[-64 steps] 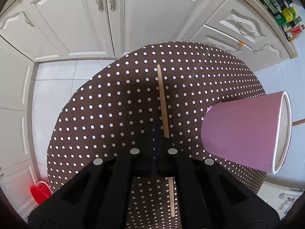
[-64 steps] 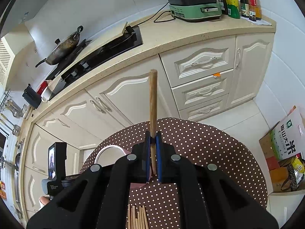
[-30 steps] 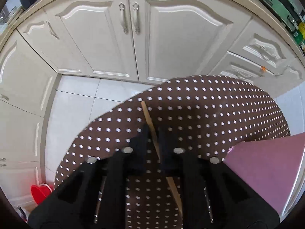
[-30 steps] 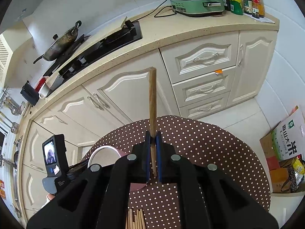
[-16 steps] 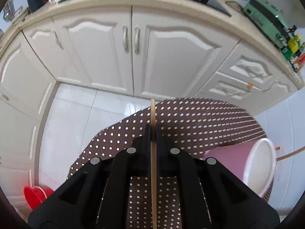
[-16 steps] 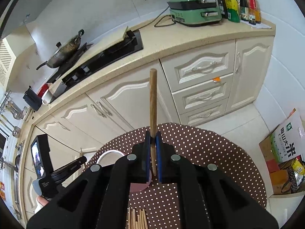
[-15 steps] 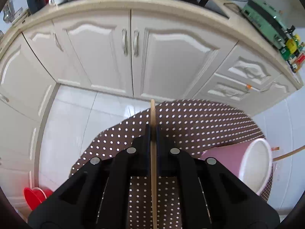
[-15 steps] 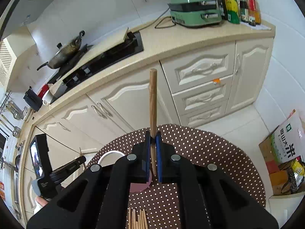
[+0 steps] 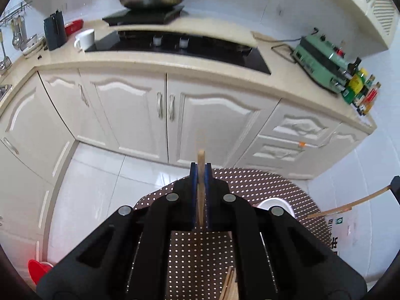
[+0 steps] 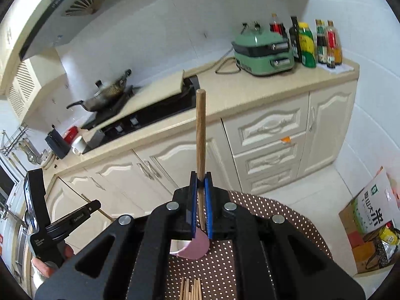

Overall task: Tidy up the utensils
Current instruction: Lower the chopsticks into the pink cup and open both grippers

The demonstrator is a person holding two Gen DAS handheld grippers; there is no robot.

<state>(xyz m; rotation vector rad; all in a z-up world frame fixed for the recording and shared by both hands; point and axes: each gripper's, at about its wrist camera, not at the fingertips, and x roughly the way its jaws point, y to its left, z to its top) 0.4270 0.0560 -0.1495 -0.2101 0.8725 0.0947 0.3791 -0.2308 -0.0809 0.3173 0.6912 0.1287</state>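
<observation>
A pale chopstick (image 9: 200, 175) is being squeezed between the jaws of the left gripper (image 9: 200, 172), with only a short bit poking out past the tips. A darker, longer chopstick (image 10: 200, 135) is being pinched by the right gripper (image 10: 200, 177), and it is being held up high so that it is pointing toward the kitchen cupboards (image 10: 270, 135). Both jaws are being kept tight on their sticks, and both sticks are being held in the air above the round table with the dotted cloth (image 10: 282, 215). The pink cup (image 10: 197, 243) is being seen just under the right gripper, lying on the cloth, and its white rim (image 9: 275, 203) is peeking out behind the left gripper. No sticks are being seen inside the cup from here. A bunch of chopsticks (image 10: 191, 288) is lying on the cloth near the bottom of the right view, and a few more (image 9: 230, 285) are being seen low in the left view. So the job is judged to be only partly done: two sticks are being carried, none are being dropped in yet, and the loose ones on the cloth are waiting to be picked up and put in the cup
</observation>
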